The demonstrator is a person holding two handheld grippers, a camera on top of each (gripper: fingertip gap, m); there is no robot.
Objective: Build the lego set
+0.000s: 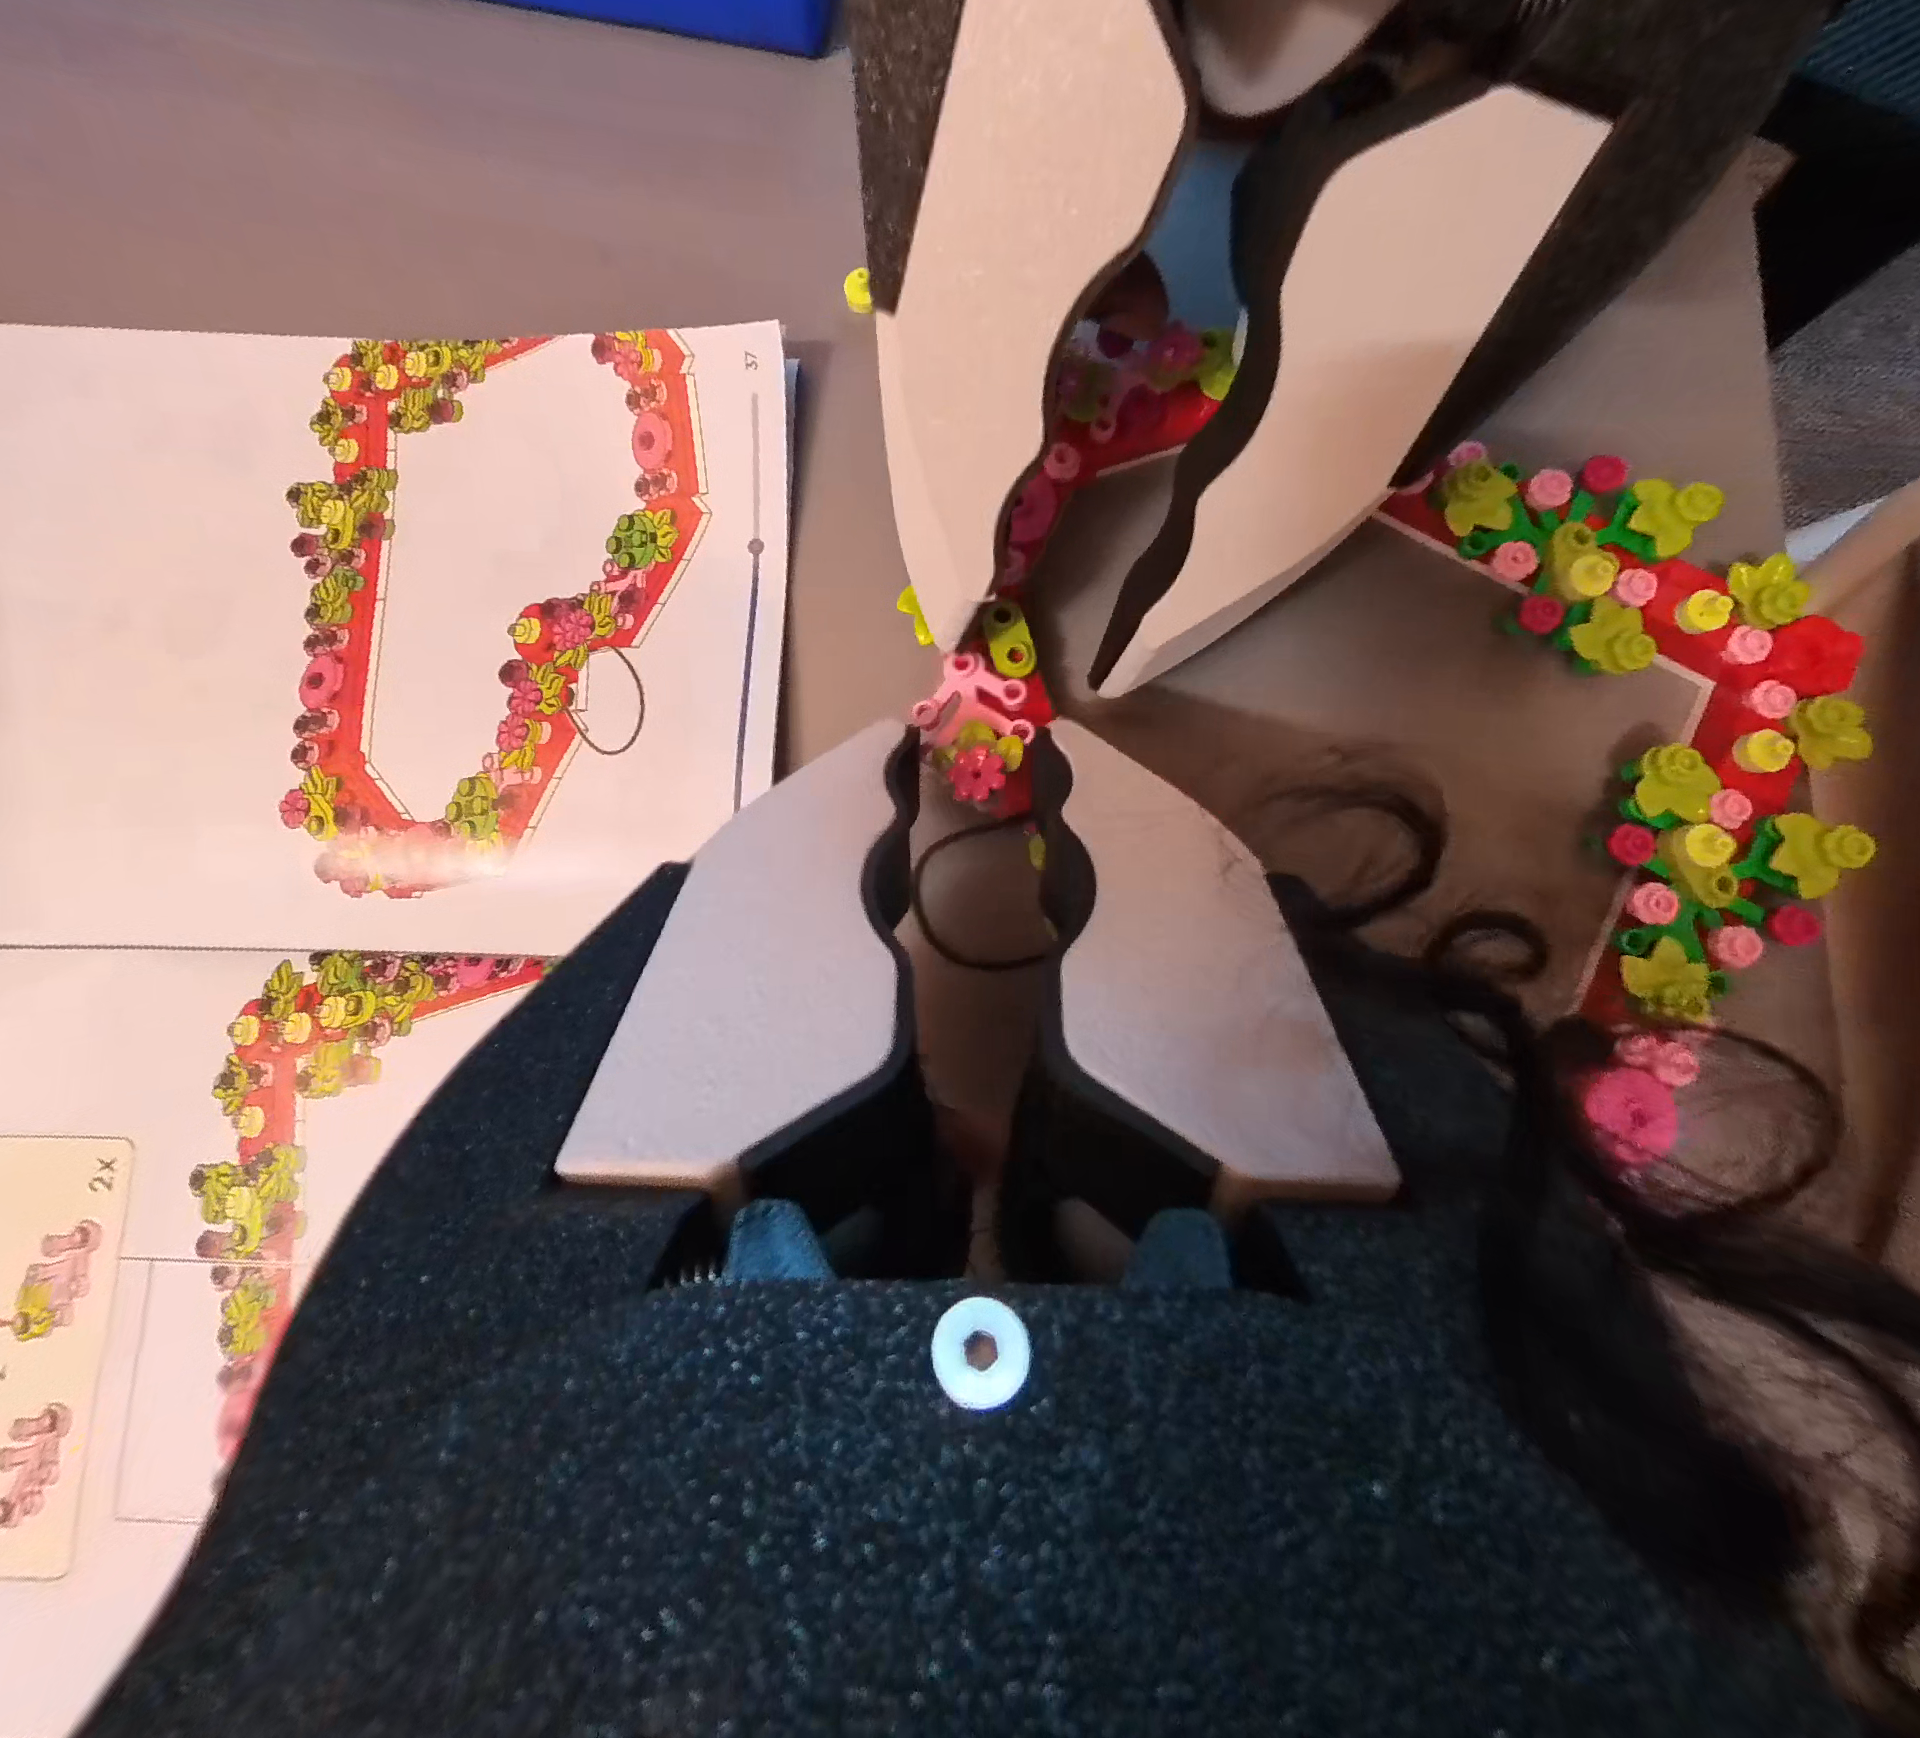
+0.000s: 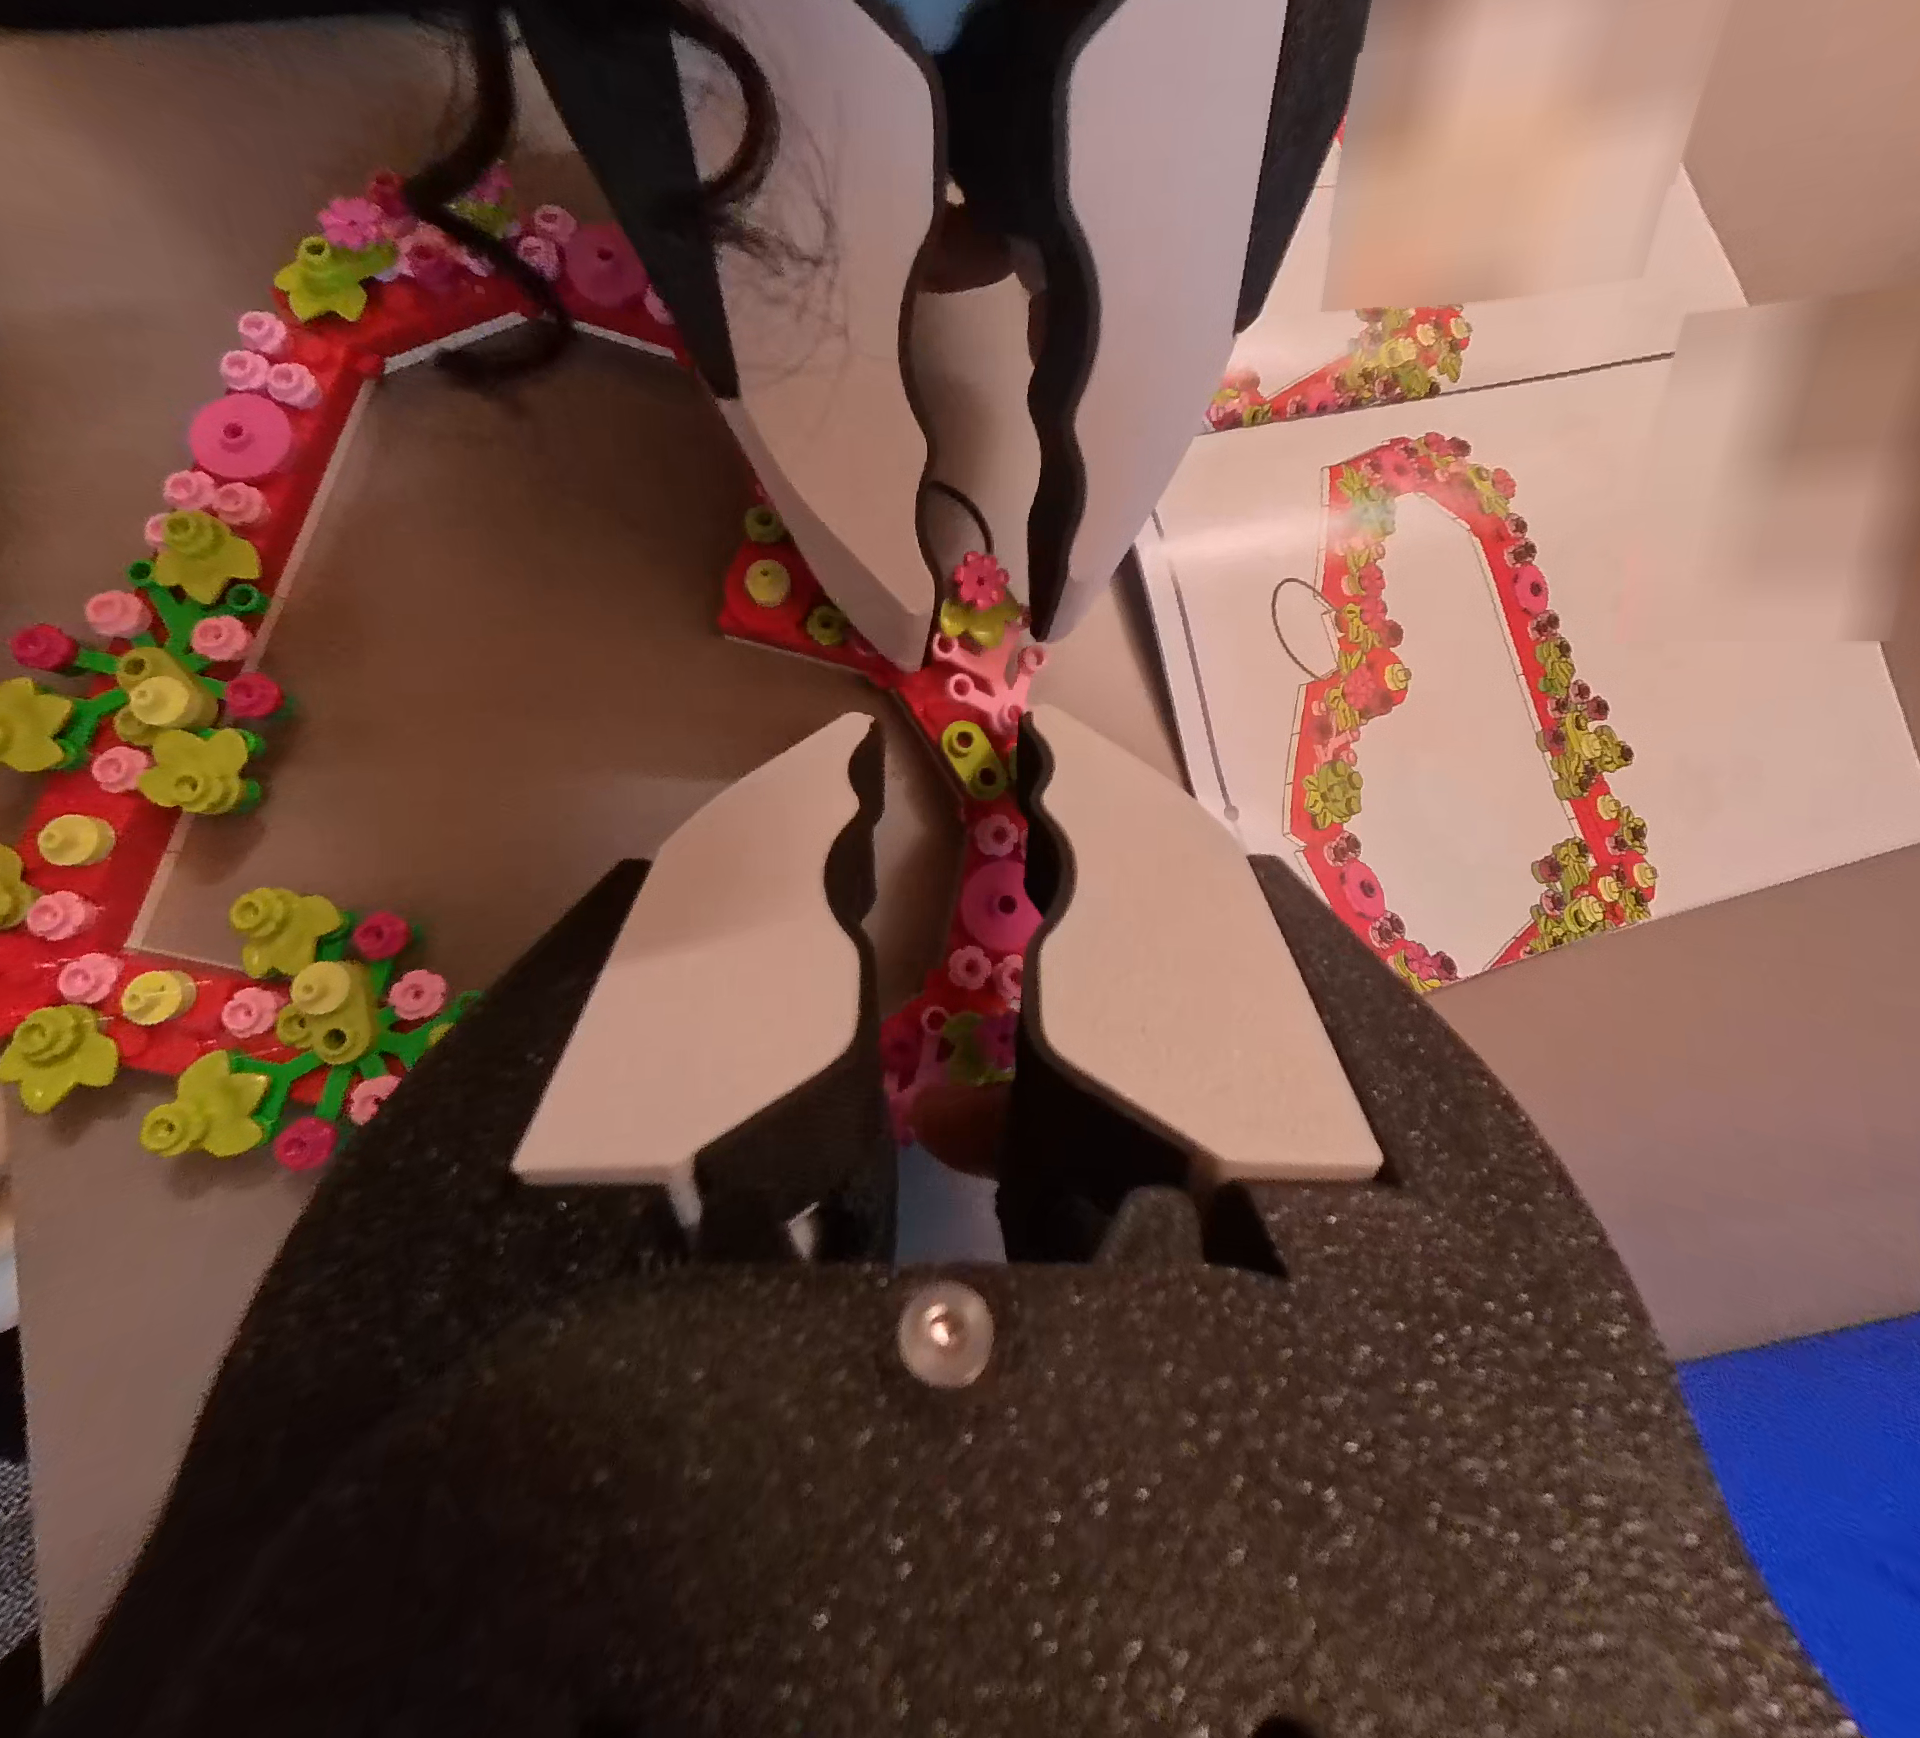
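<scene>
Lego wreath (image 2: pixel 312 431) lies on the surface (image 2: pixel 540 649) between both grippers. Left of the left gripper (image 1: pixel 977 732), narrowly parted around the pink flower piece (image 1: pixel 971 696), lies the instruction booklet (image 1: pixel 208 597); opposite, the right gripper (image 2: pixel 951 727) pinches the wreath's red frame.

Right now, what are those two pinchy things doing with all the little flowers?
A person is building a red lego frame covered in flowers, using tongs in each hand. The left tongs and right tongs meet tip to tip over one corner of the frame, around a small pink flower piece with a dark pink blossom beside it. The open instruction booklet lies on the table beside them. Much of the frame already carries flowers.
</scene>
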